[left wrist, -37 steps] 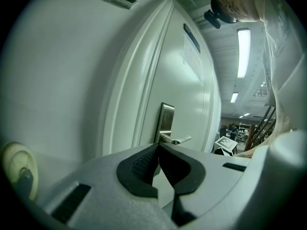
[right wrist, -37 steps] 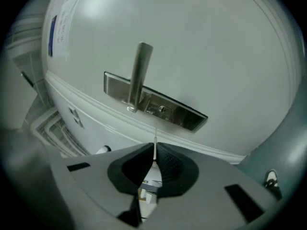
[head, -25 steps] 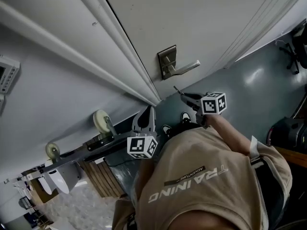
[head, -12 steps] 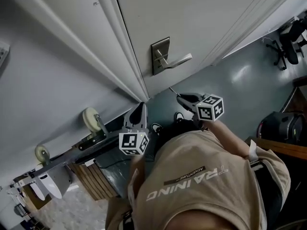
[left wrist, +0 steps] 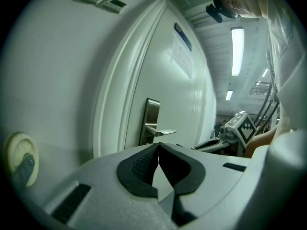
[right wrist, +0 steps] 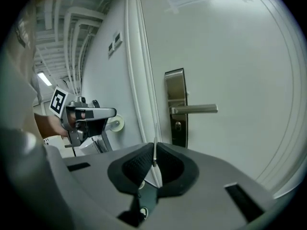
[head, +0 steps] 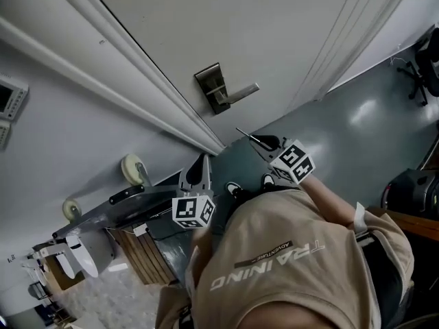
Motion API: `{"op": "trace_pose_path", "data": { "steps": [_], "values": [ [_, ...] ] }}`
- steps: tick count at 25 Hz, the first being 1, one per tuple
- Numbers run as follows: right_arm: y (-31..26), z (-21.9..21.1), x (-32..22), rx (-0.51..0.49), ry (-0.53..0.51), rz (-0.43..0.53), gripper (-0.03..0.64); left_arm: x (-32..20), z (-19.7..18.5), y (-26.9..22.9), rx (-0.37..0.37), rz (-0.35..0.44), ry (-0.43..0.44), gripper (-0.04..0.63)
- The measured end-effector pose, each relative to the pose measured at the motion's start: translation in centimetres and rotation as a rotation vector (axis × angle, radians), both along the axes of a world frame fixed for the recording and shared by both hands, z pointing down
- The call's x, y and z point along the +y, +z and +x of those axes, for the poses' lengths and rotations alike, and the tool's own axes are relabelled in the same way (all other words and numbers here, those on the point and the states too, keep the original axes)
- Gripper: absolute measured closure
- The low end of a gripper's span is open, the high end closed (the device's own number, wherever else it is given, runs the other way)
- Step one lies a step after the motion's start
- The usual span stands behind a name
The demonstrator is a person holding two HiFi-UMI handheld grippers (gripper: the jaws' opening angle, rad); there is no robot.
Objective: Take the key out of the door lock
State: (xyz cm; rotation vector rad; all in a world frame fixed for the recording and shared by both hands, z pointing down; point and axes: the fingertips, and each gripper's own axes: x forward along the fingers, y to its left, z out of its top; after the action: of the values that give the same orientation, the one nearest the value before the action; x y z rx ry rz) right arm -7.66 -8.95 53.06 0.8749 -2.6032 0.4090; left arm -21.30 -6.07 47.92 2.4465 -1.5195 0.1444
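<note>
metal key (head: 245, 135) is pinched in the right gripper's (right wrist: 154, 150) closed jaws, blade aimed at the lock plate (head: 214, 90) but apart from it, apparently already out; the left gripper's (left wrist: 159, 147) spare jaws meet on nothing.

Cream caster wheel (head: 132, 168) on a grey metal frame (head: 113, 216) beside the white wall (head: 55, 136), second wheel (head: 70, 210) further left, wall control panel (head: 10, 100), glossy grey-green floor (head: 357, 125), black office chair (head: 426, 64) far right, lit ceiling strip light (left wrist: 237, 49).

Glossy grey floor (head: 357, 115) (light glare on it), person's shoes (head: 234, 188), office chair (head: 429, 66) at edge
</note>
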Motion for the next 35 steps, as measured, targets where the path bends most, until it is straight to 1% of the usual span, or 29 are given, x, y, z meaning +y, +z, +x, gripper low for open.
{"op": "trace_pose_path", "data": {
  "steps": [6, 12, 15, 17, 20, 25, 29, 33, 35],
  "values": [
    [-2.7, 2.3, -1.1, -0.147, -0.018, 0.015, 0.588, 1.0, 2.7, -2.4, -0.061, 0.023, -0.053, 0.586],
    [-5.3, 2.7, -2.5, -0.217, -0.053, 0.108, 0.588, 1.9, 3.6, -4.5, -0.113, 0.051, -0.117, 0.586],
    [-6.2, 2.7, -2.2, -0.222, -0.065, 0.142, 0.588, 2.2, 4.0, -4.9, -0.132, 0.062, -0.127, 0.586],
    [-6.6, 2.7, -1.4, -0.220, -0.069, 0.163, 0.588, 2.3, 4.3, -5.0, -0.130, 0.067, -0.125, 0.586],
    [-7.6, 2.9, -0.6, -0.220, -0.060, 0.197, 0.588, 2.1, 4.8, -5.2, -0.119, 0.078, -0.102, 0.586],
    [-8.9, 3.0, -0.3, -0.219, -0.021, 0.222, 0.588, 1.7, 4.8, -5.6, -0.099, 0.100, -0.060, 0.586],
    [-10.1, 2.3, -0.1, -0.196, -0.020, 0.266, 0.588, 1.6, 4.2, -6.0, -0.078, 0.138, -0.048, 0.586],
    [-11.0, 1.2, 0.0, -0.161, -0.025, 0.298, 0.588, 1.6, 3.2, -5.8, -0.047, 0.143, -0.049, 0.586],
    [-11.2, 0.7, 0.3, -0.141, -0.035, 0.309, 0.588, 1.8, 3.1, -5.9, -0.044, 0.154, -0.042, 0.586]
  ]
}}
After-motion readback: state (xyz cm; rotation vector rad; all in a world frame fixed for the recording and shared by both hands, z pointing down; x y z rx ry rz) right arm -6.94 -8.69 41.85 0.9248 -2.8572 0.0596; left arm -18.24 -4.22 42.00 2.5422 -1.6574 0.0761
